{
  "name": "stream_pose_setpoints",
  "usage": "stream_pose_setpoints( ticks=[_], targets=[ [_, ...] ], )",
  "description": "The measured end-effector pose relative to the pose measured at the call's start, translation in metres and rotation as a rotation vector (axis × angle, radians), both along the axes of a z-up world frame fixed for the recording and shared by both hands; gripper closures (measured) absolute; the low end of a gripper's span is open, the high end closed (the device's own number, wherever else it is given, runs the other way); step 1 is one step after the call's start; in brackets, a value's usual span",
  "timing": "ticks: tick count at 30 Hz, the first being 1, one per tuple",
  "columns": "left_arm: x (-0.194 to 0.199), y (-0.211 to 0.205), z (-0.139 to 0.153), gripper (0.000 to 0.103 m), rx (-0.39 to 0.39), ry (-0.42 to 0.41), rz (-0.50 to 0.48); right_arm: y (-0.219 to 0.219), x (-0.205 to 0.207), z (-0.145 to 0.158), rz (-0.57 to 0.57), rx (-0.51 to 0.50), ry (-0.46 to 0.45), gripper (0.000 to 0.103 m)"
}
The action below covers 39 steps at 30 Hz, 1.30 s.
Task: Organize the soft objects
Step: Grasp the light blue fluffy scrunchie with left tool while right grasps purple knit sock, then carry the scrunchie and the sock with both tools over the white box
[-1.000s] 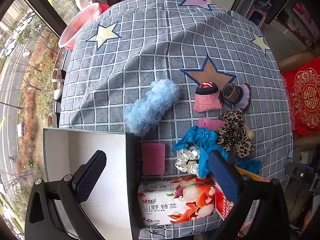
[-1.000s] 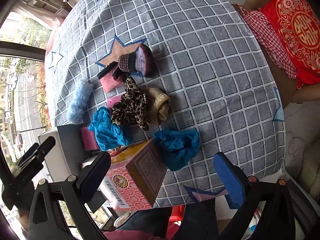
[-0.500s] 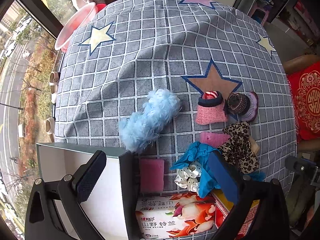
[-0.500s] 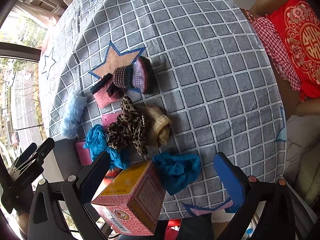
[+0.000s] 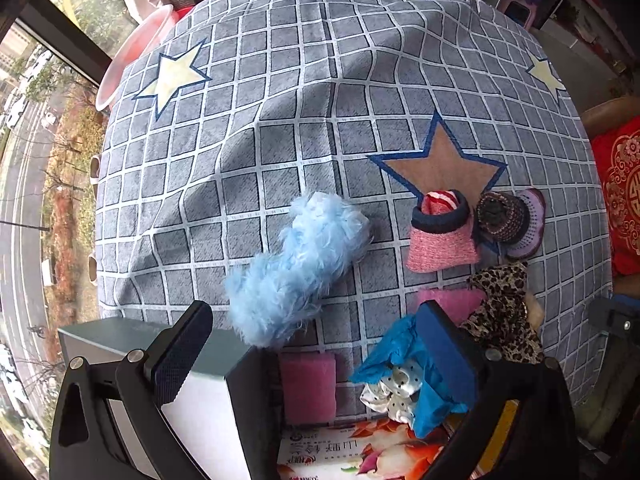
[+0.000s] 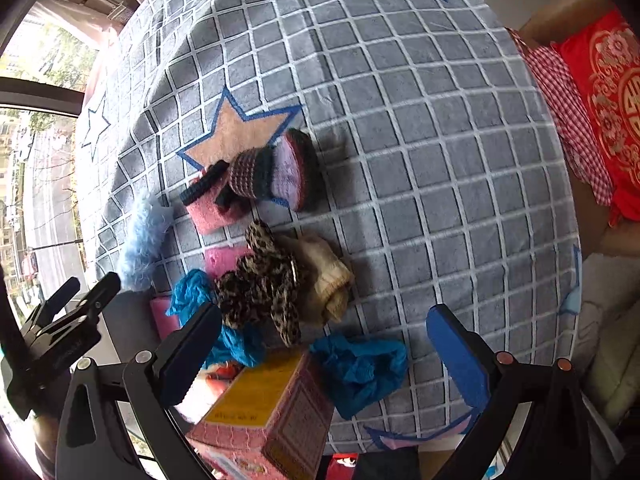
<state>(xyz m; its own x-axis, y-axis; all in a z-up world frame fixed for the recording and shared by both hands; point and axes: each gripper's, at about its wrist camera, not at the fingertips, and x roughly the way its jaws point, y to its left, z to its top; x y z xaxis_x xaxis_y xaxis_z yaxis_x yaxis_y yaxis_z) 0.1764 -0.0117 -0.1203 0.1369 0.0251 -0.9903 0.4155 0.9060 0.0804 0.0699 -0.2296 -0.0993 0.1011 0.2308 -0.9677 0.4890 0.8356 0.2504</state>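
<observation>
Here, a round table (image 5: 320,80) is seen from above, draped in a grey grid cloth printed with stars. The left gripper (image 5: 312,350) is held with its jaws spread wide and nothing between them, low over the near edge. Just beyond it lies a fluffy blue roll (image 5: 296,268), resting partly against the corner of a white box (image 5: 200,420) with dark walls. A pink sponge (image 5: 307,386) is laid beside that box, and next to it a blue cloth (image 5: 396,356) is bunched around a white dotted scrunchie (image 5: 392,390). Below these a floral carton (image 5: 360,456) can be made out.

The right gripper (image 6: 324,354) is likewise held apart and empty (its fingers frame a second blue cloth (image 6: 360,372), without touching it). A leopard scrunchie (image 6: 264,288) is heaped against a cream sock (image 6: 326,280). Further back, a pink knit pouch (image 6: 212,210) and a purple knit hat (image 6: 280,172) are seen touching each other at the edge of a tan star (image 6: 236,132). A pink-and-yellow box (image 6: 272,416) stands near the left finger.
</observation>
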Motion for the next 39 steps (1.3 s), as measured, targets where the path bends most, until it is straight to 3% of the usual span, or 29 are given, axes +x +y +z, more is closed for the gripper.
stream_pose_setpoints(
  ticks=[14, 19, 21, 22, 23, 25, 26, 33, 39],
  targets=[
    [0.034, -0.018, -0.075, 0.001, 0.086, 0.065, 0.003, 0.002, 0.08, -0.065, 0.046, 0.038, -0.027, 0.0],
    [0.037, -0.013, -0.095, 0.022, 0.089, 0.128, 0.042, 0.007, 0.095, -0.089, 0.053, 0.049, -0.036, 0.0],
    [0.04, -0.01, -0.096, 0.028, 0.076, 0.142, 0.062, 0.009, 0.098, -0.096, 0.034, 0.054, -0.03, 0.001],
    [0.041, -0.008, -0.096, 0.03, 0.057, 0.158, 0.063, 0.007, 0.097, -0.097, 0.02, 0.068, -0.039, 0.018],
    [0.042, -0.006, -0.096, 0.041, 0.026, 0.176, 0.065, 0.005, 0.096, -0.099, 0.012, 0.092, -0.045, 0.027],
    [0.044, -0.001, -0.094, 0.068, -0.001, 0.17, 0.058, 0.005, 0.096, -0.097, 0.033, 0.083, -0.051, 0.036],
    [0.043, 0.0, -0.091, 0.075, -0.016, 0.173, 0.049, 0.006, 0.096, -0.095, 0.047, 0.072, -0.052, 0.041],
    [0.037, 0.007, -0.052, 0.078, -0.112, 0.106, 0.049, 0.005, 0.076, -0.07, 0.054, 0.041, -0.114, 0.044],
    [0.016, -0.021, -0.011, 0.078, -0.149, 0.054, -0.019, -0.02, 0.05, -0.052, -0.003, 0.072, -0.131, 0.044]
  ],
)
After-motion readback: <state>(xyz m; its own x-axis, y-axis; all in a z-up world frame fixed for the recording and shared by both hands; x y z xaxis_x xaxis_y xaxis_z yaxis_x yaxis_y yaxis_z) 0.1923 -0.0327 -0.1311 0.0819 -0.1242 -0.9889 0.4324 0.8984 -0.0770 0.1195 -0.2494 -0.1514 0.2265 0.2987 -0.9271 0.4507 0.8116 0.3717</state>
